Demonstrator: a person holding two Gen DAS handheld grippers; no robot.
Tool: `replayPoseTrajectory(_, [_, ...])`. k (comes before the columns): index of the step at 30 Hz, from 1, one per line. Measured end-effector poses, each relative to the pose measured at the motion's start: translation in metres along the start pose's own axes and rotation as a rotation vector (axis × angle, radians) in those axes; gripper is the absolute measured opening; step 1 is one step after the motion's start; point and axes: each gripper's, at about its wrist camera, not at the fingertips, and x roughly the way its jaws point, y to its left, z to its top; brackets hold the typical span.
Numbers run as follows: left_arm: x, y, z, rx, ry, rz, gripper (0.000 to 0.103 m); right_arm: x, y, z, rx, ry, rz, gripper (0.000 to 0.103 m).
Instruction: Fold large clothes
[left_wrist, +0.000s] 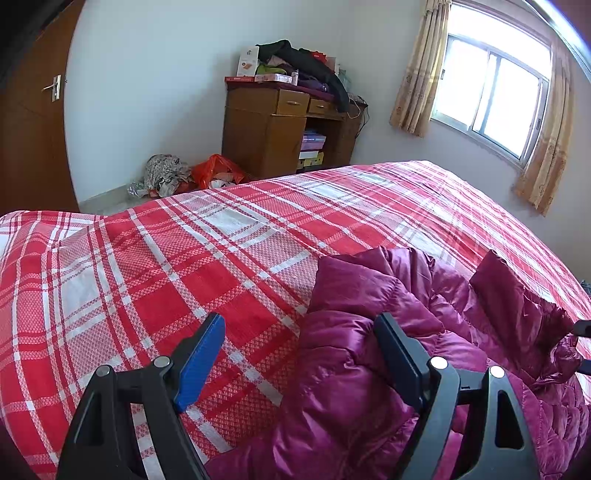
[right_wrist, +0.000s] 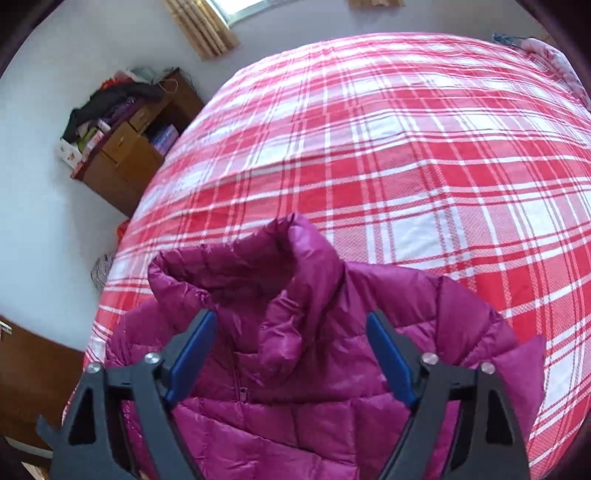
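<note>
A magenta quilted puffer jacket (right_wrist: 317, 354) lies on a bed with a red and white plaid cover (right_wrist: 406, 147). Its raised collar (right_wrist: 280, 254) points up the bed and its zipper runs down the middle. My right gripper (right_wrist: 291, 328) hovers open over the collar and chest, with fabric showing between the fingers but no pad pressing on it. In the left wrist view the jacket (left_wrist: 388, 350) fills the lower right. My left gripper (left_wrist: 301, 328) stands open over the jacket's edge, its left finger above the bare cover (left_wrist: 166, 258).
A wooden cabinet (left_wrist: 280, 129) piled with clothes and boxes stands against the far wall. Bags and clutter (left_wrist: 184, 177) lie on the floor beside it. A curtained window (left_wrist: 487, 99) is at the right, a wooden door (left_wrist: 29, 122) at the left.
</note>
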Motion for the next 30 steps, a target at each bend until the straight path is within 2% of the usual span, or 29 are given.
replayPoseTrajectory(1, [0.0,0.0,0.0,0.0,0.0,-0.001,0.084,0.011,0.003,0.0,-0.005,0.032,-0.028,0.069])
replayPoseTrajectory(2, [0.0,0.0,0.0,0.0,0.001,-0.002,0.084,0.018,0.003,-0.002,-0.012,0.052,-0.051,0.05])
replayPoseTrajectory(3, [0.001,0.0,0.0,-0.001,0.002,-0.004,0.084,0.023,0.005,-0.003,-0.025,0.069,-0.066,0.016])
replayPoseTrajectory(4, [0.001,0.0,0.0,-0.003,0.004,-0.007,0.084,0.021,0.005,-0.005,-0.032,0.063,-0.07,0.016])
replayPoseTrajectory(7, [0.002,0.0,0.0,-0.004,0.009,-0.011,0.084,-0.013,0.007,-0.015,-0.09,-0.065,-0.079,0.015])
replayPoseTrajectory(9, [0.002,0.0,0.0,-0.001,0.008,-0.015,0.084,-0.028,0.002,-0.025,-0.104,-0.11,-0.076,0.015])
replayPoseTrajectory(13, [0.001,0.0,0.0,0.005,0.005,-0.026,0.084,-0.01,-0.027,-0.05,-0.054,-0.076,-0.08,0.015])
replayPoseTrajectory(15, [0.001,0.0,0.0,0.004,0.009,-0.036,0.084,0.006,-0.049,-0.063,0.007,-0.074,-0.018,0.015])
replayPoseTrajectory(17, [0.001,0.001,0.001,0.001,0.013,-0.047,0.084,0.009,-0.062,-0.075,0.004,-0.181,0.064,0.014])
replayPoseTrajectory(19, [0.002,-0.002,0.001,0.017,0.024,-0.067,0.084,0.008,-0.065,-0.084,-0.005,-0.241,0.095,0.014])
replayPoseTrajectory(21, [-0.001,-0.009,0.002,0.07,0.04,-0.11,0.084,0.009,-0.064,-0.082,-0.002,-0.242,0.098,0.014])
replayPoseTrajectory(24, [-0.029,-0.036,0.007,0.194,-0.015,-0.163,0.084,0.009,-0.061,-0.082,-0.012,-0.251,0.096,0.015])
replayPoseTrajectory(26, [-0.046,-0.068,0.015,0.28,-0.021,-0.251,0.084,0.009,-0.061,-0.082,-0.012,-0.256,0.104,0.016])
replayPoseTrajectory(28, [-0.052,-0.104,0.022,0.354,0.019,-0.319,0.084,0.01,-0.063,-0.081,-0.01,-0.258,0.11,0.016])
replayPoseTrajectory(30, [-0.045,-0.148,0.022,0.421,0.093,-0.345,0.084,0.008,-0.063,-0.083,-0.009,-0.26,0.117,0.017])
